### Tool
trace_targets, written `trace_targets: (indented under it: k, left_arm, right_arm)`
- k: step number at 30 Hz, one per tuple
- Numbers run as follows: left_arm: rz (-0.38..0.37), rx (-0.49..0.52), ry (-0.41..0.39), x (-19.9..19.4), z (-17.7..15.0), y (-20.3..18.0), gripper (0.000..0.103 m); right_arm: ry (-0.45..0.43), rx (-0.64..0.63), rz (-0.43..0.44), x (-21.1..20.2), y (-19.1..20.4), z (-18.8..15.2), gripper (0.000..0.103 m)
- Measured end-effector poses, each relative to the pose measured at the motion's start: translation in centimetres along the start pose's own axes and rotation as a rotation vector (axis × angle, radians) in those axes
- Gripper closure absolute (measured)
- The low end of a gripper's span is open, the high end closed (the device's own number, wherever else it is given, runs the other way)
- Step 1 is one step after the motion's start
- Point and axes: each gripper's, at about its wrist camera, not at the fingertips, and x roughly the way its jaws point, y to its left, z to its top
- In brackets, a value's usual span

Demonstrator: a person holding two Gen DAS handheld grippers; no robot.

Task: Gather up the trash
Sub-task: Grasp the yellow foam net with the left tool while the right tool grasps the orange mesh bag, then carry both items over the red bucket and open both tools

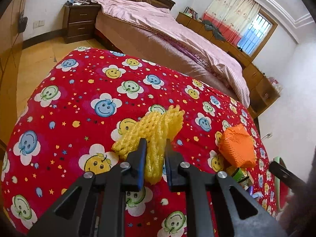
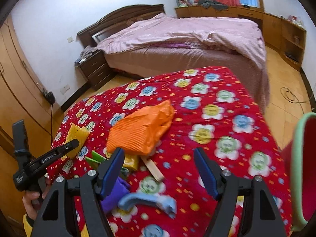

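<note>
My left gripper is shut on a yellow foam fruit net, held just above the red smiley-flower cloth. The net also shows in the right wrist view beside the left gripper's body. An orange foam net wrapper lies to the right, also seen in the right wrist view. My right gripper is open and empty above the cloth, just behind small trash: a yellow packet, a wooden stick, a purple piece and a light blue scrap.
A green-rimmed red bin stands at the table's right edge. A bed with pink bedding lies beyond the table. A dark nightstand and wooden cabinets line the walls. A cable lies on the floor.
</note>
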Motion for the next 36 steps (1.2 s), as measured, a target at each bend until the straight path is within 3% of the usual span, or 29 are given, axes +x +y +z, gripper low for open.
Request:
trace_targets:
  k: [7,9,13,17,28,36]
  left_arm:
    - [-0.020,-0.019,-0.007,-0.1,-0.2,0.3,0.086]
    - [-0.022,-0.022,-0.007,-0.1,-0.1,0.3,0.086]
    - [-0.026,-0.025,-0.009,-0.1,-0.1,0.4,0.086]
    - [-0.031,-0.032,-0.009,-0.1,-0.1,0.5,0.087]
    - [-0.028,-0.026,-0.018,-0.1,0.1,0.5,0.089]
    - [-0.076,-0.058,-0.044,-0.9,0.3,0.9,0.092]
  right_arm:
    - [0.084,-0.045,0.007,5.0,2.2,1.4,0.029]
    - [0.092,-0.063,-0.001,5.9,2.7,1.7,0.036]
    - [0.121,-0.076,0.021,7.1,3.1,1.8,0.067]
    - [0.111,-0.093,0.028,6.9,3.1,2.0,0.089]
    - [0.001,-0.005,0.083,0.9,1.1,2.3,0.094]
    - [-0.102,0.059,0.041,-5.2,-1.6,0.9,0.094]
